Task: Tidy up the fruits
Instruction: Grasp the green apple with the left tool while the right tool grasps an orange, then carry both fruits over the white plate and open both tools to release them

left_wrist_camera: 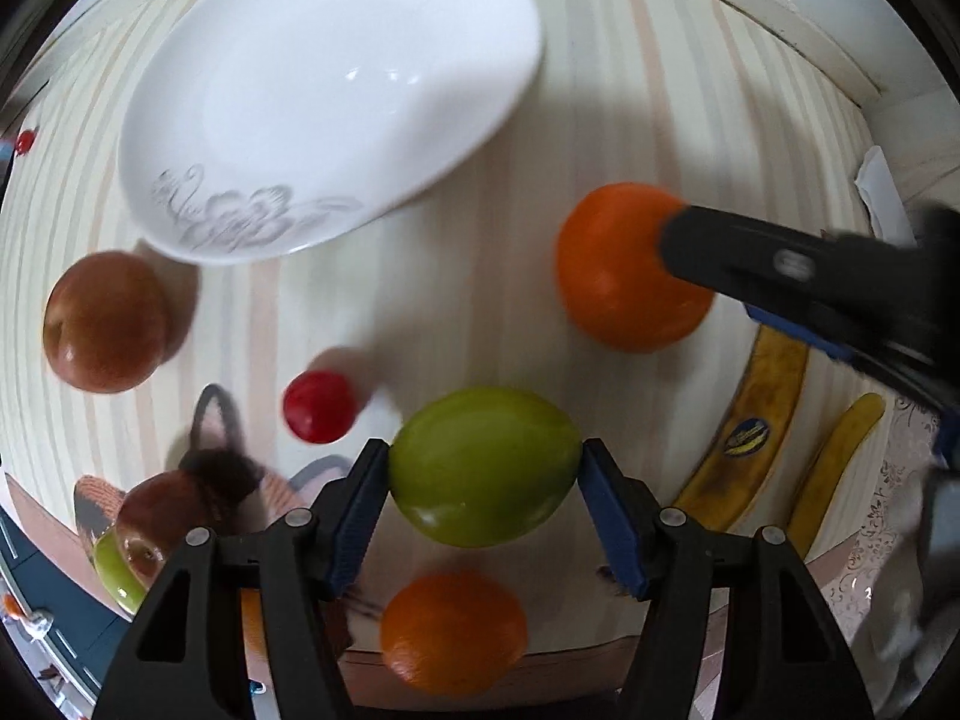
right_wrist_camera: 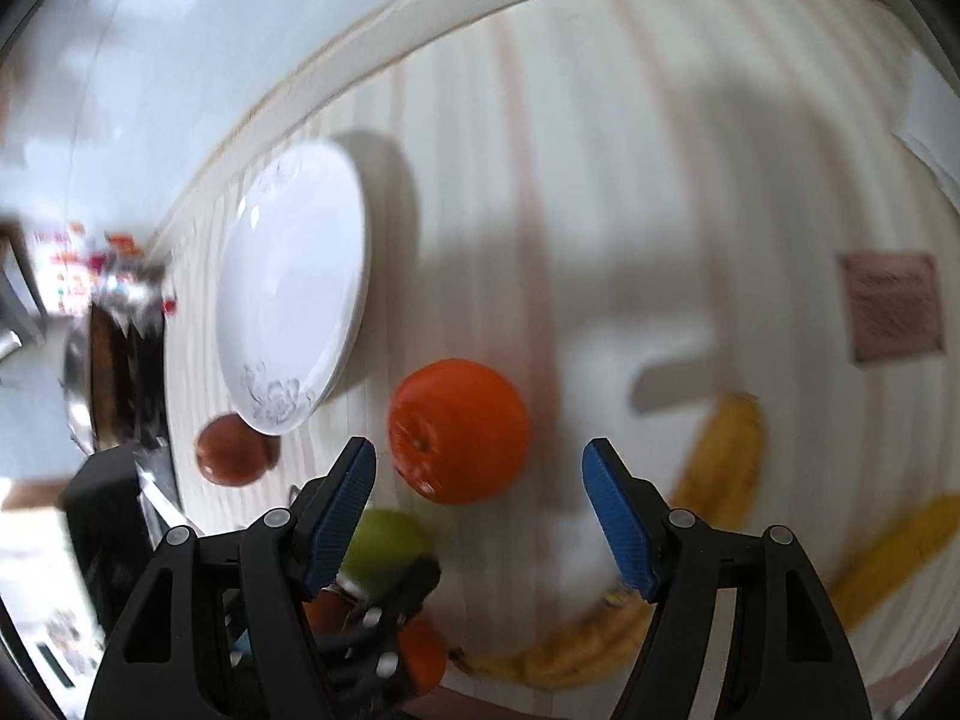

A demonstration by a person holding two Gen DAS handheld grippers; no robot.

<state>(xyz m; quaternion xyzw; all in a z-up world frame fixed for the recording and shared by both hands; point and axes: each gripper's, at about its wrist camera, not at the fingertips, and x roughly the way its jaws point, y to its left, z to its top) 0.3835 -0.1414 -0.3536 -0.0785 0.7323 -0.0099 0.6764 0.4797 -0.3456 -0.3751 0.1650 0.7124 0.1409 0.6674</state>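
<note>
Left claw (left_wrist_camera: 485,474) clamps the round green apple (left_wrist_camera: 483,465); white oval porcelain plate (left_wrist_camera: 324,96) lies far-left. Right claw (right_wrist_camera: 479,480) gapes empty.

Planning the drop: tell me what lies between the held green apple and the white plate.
In the left wrist view, only bare striped tabletop separates the green apple from the white plate.

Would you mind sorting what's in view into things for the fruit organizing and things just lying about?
For the job: green apple, oranges, red apples, bananas, small red fruit, white plate.

Lying about: brown square mat, white paper.
</note>
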